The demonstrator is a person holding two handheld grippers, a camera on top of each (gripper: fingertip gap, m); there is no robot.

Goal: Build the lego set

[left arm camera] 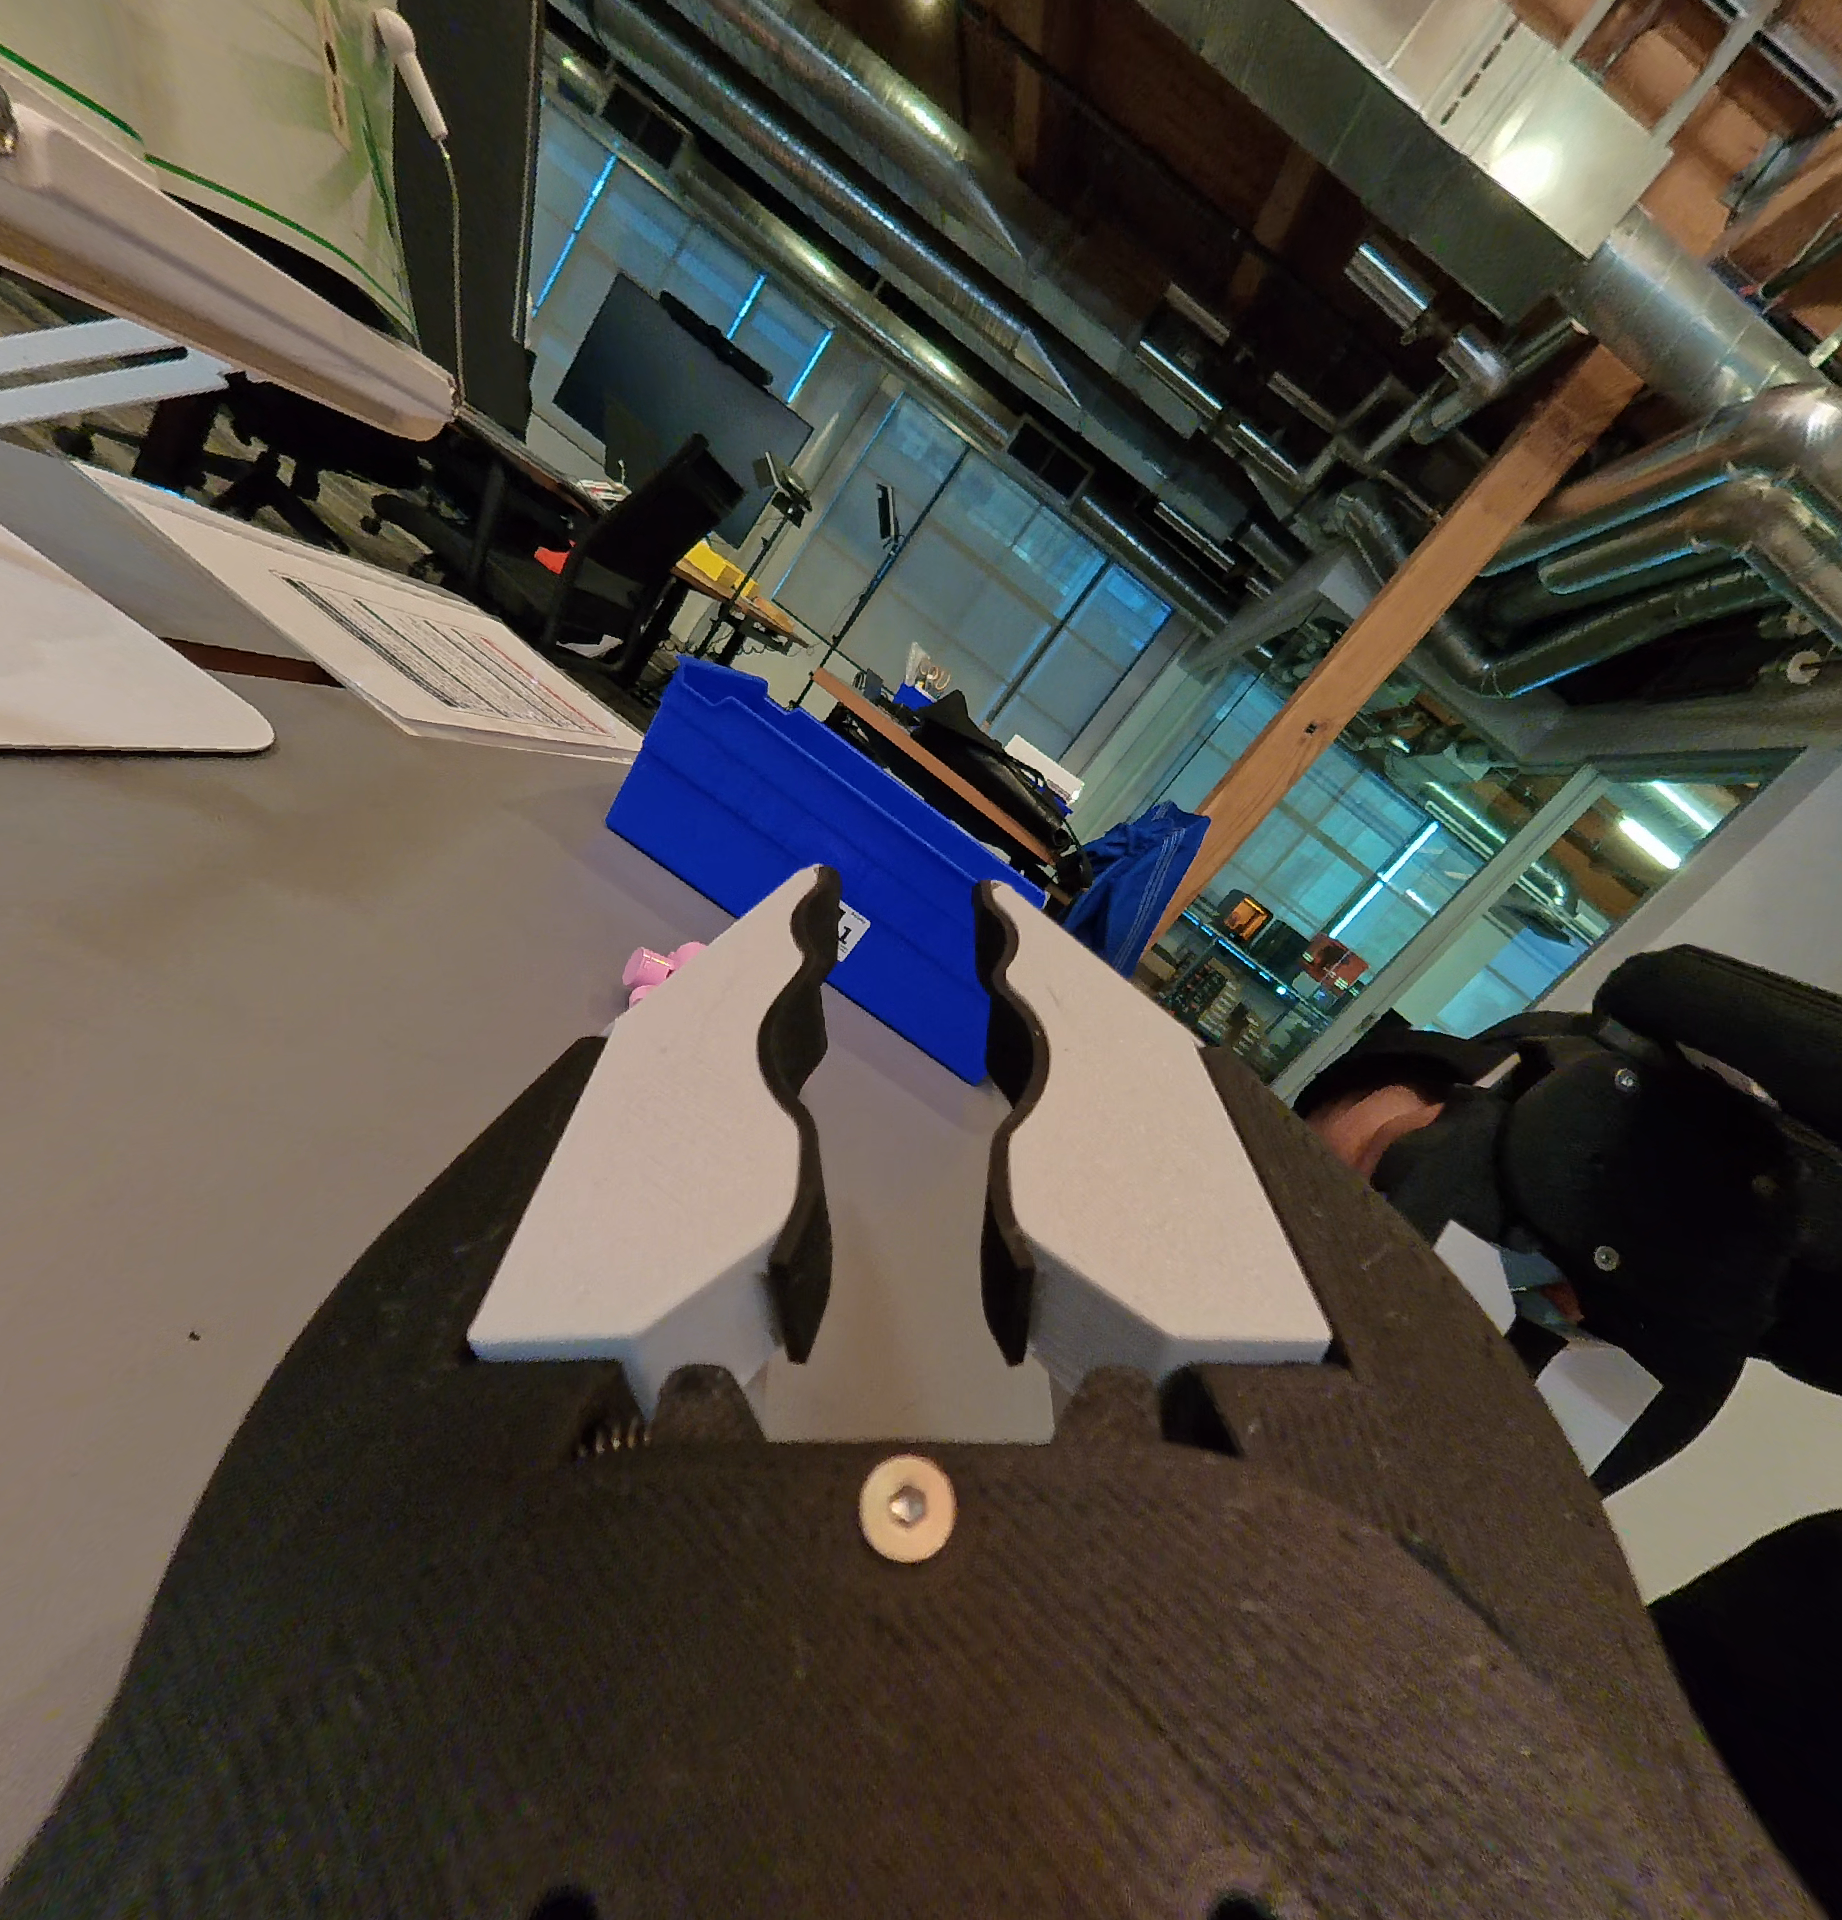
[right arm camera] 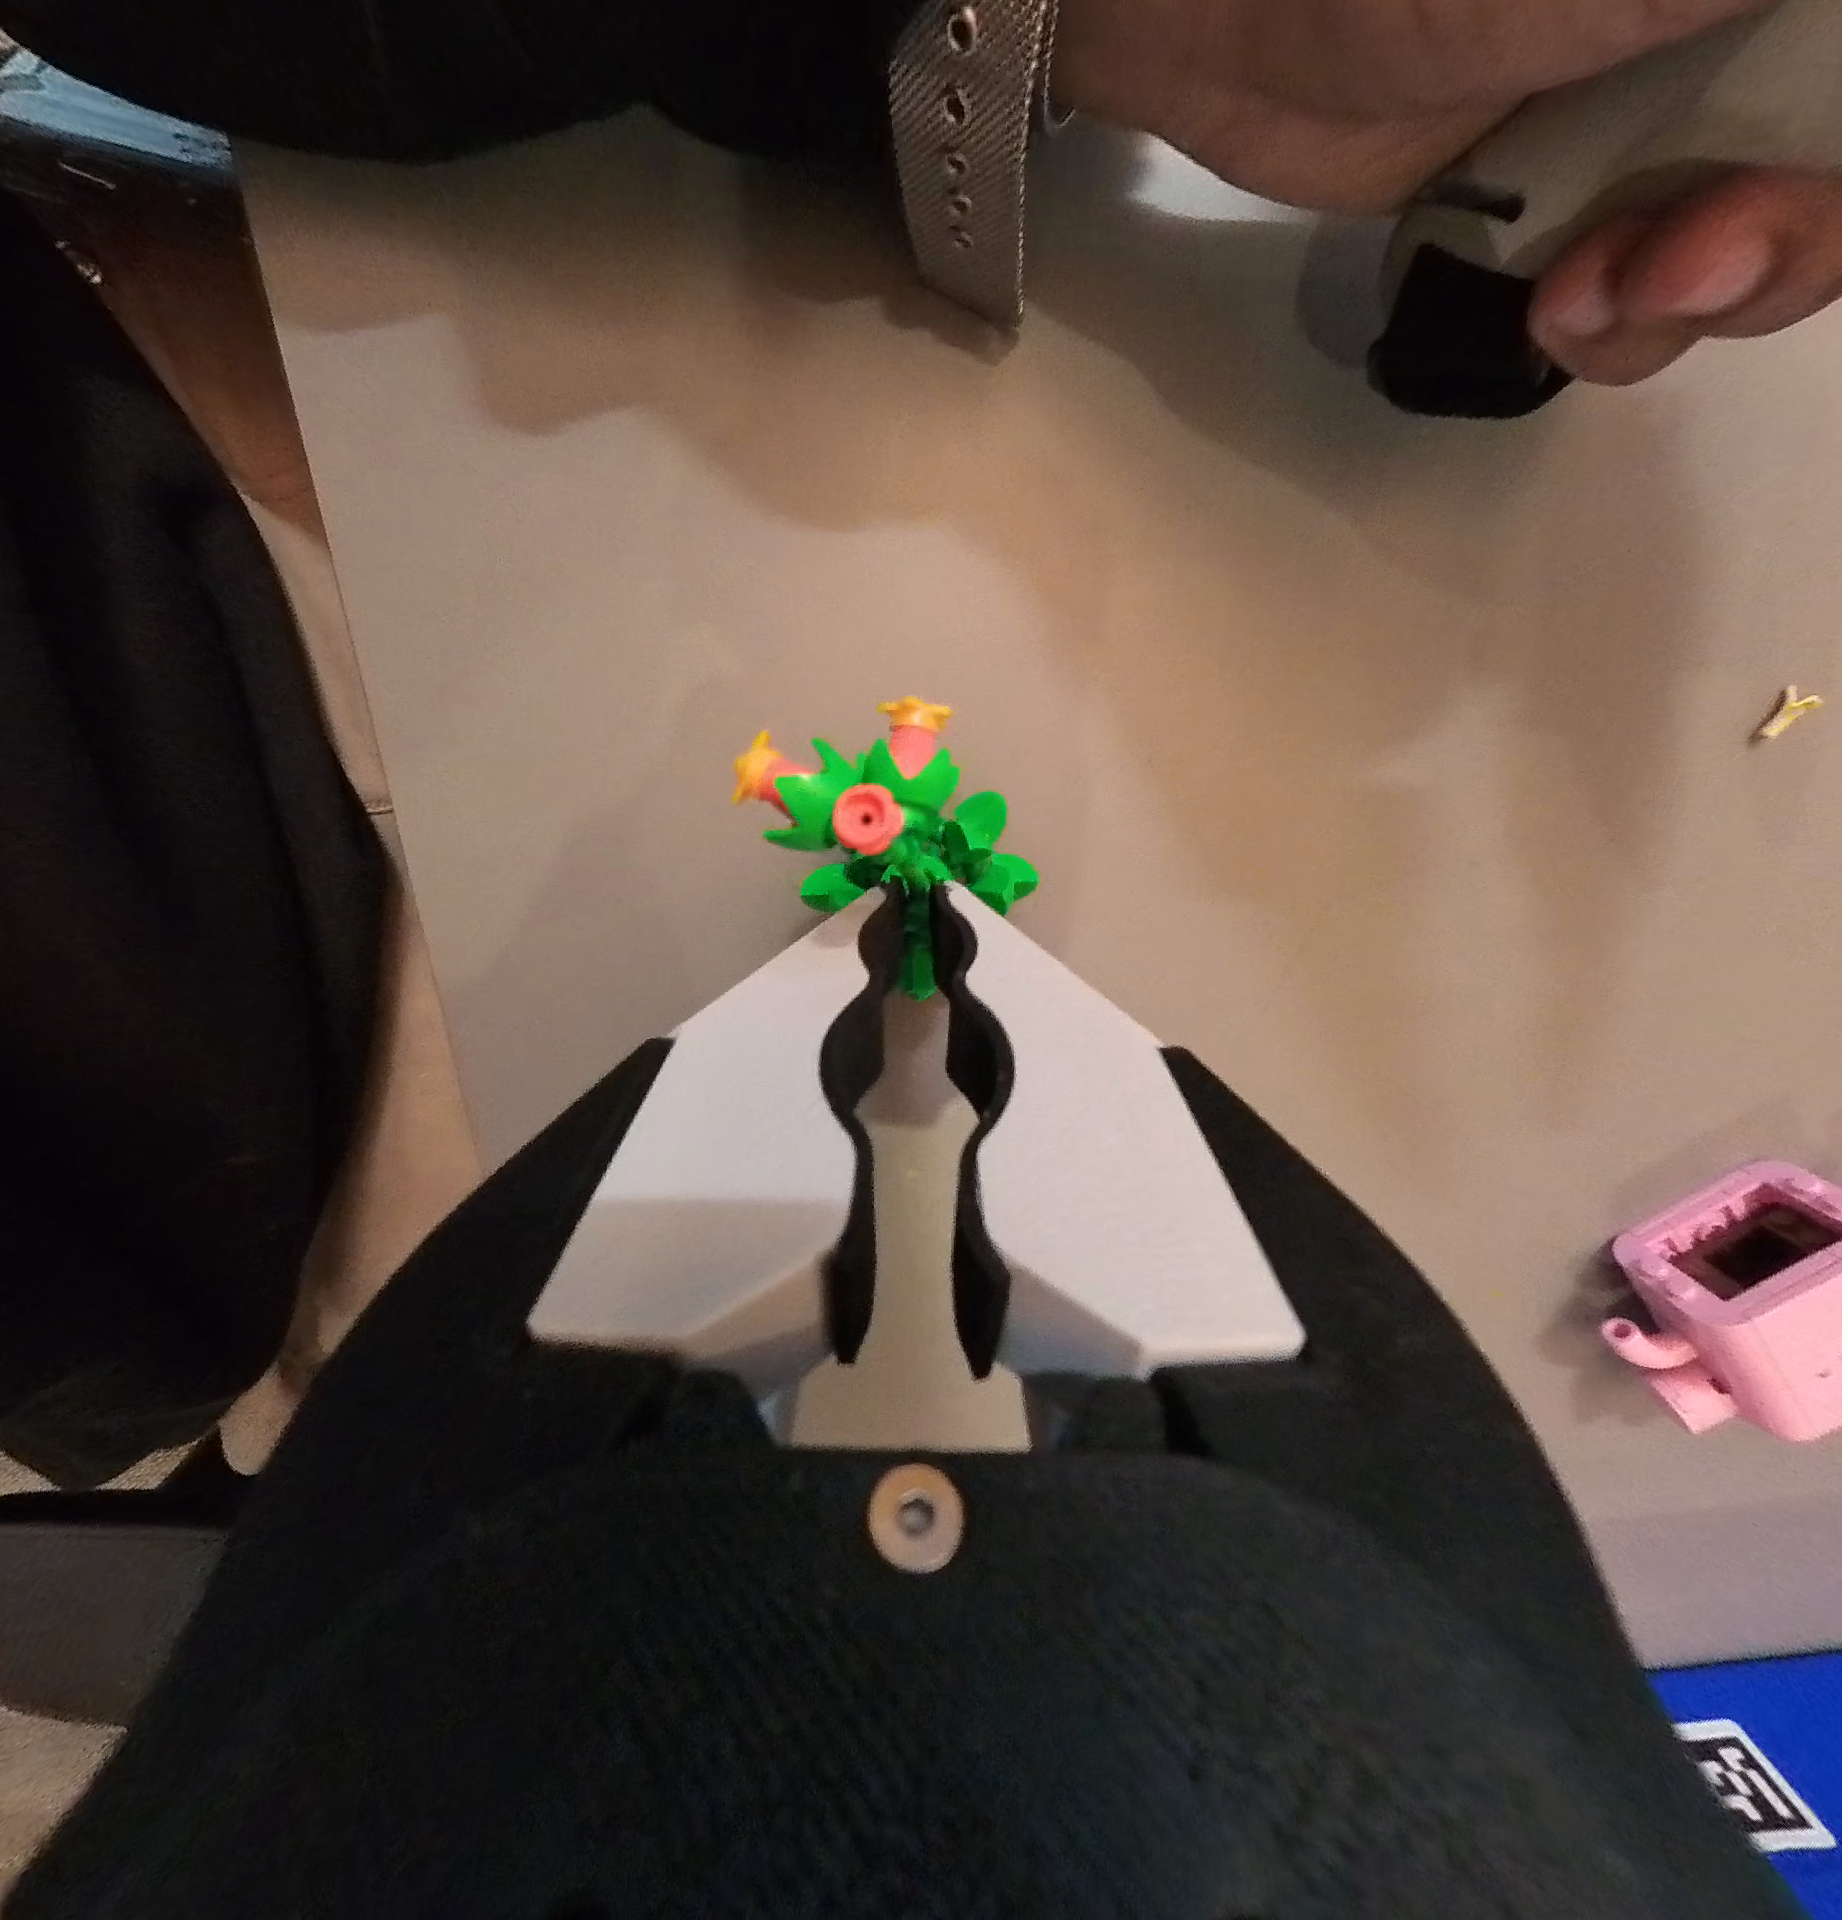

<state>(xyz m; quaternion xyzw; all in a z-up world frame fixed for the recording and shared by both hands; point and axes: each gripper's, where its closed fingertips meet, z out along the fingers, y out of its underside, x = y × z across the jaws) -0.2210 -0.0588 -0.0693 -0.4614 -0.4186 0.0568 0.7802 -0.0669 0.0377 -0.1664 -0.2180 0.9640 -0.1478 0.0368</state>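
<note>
My right gripper [right arm camera: 915, 930] is shut on a green lego plant [right arm camera: 886, 831] with coral flowers and yellow star tips, held above the grey table [right arm camera: 1208, 779]. A pink lego pot [right arm camera: 1758, 1309], square and open on top, sits on the table at the right. A small yellow lego piece [right arm camera: 1784, 715] lies farther off on the right. My left gripper [left arm camera: 901, 904] is open and empty, low over the table. A bit of the pink lego pot [left arm camera: 659, 968] shows just left of its fingertips.
A blue bin [left arm camera: 792, 831] stands on the table ahead of my left gripper; its corner shows in the right wrist view [right arm camera: 1769, 1766]. A person's hand [right arm camera: 1468, 156] holds the other gripper's handle at top right. A laminated sheet [left arm camera: 460, 665] and white board [left arm camera: 65, 665] lie left. Spacing between my two grippers at the tips: around 20 cm.
</note>
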